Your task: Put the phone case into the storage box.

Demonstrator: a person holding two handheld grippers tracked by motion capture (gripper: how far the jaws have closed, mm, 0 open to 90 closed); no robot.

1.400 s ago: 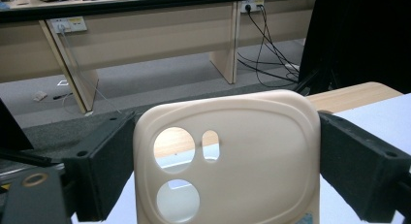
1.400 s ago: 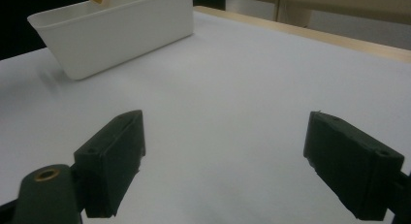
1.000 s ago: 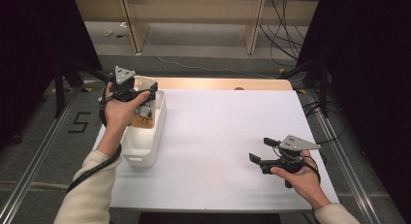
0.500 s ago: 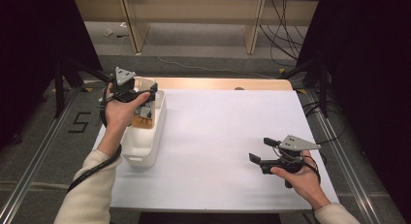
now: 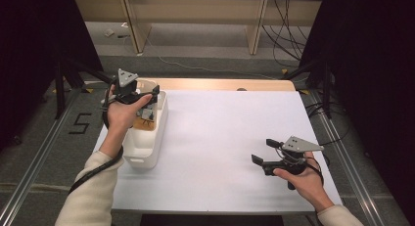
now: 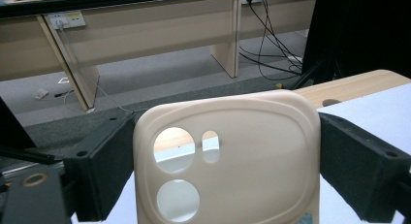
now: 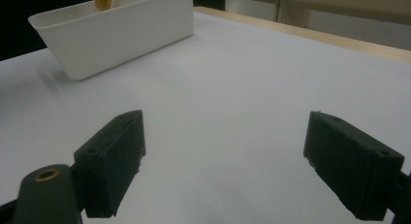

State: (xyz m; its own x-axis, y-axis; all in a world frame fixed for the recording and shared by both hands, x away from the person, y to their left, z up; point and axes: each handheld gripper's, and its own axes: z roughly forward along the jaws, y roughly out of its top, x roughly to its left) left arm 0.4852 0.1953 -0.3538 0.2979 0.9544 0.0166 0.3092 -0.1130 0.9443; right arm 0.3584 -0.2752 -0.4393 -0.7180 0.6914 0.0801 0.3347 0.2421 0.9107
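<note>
Clamping a cream phone case (image 6: 228, 158) across its width, the left gripper (image 6: 225, 175) has both black pads (image 6: 104, 170) pressed against the case's side edges; the jaws stand wide only because the case is wide. The case is upright, camera cut-outs toward the upper left in the left gripper view, with no visible tilt between the pads. From above, this left gripper (image 5: 139, 96) is held over the far end of a white plastic bin (image 5: 147, 150) at the table's left edge, where further small items lie, too indistinct to identify. The right gripper (image 7: 225, 161) is empty, jaws spread, poised low over the bare white tabletop (image 5: 225, 133) at the near right, well apart from the bin.

Judgement: the case is being lifted clear of the bin. To do this well, grip pressure should be kept steady, since a flexible case can bow and spring out. Raise it straight until it clears the bin's rim, then carry it level toward the open table. The right gripper (image 5: 266, 152) is suitably placed to receive or steady it.
</note>
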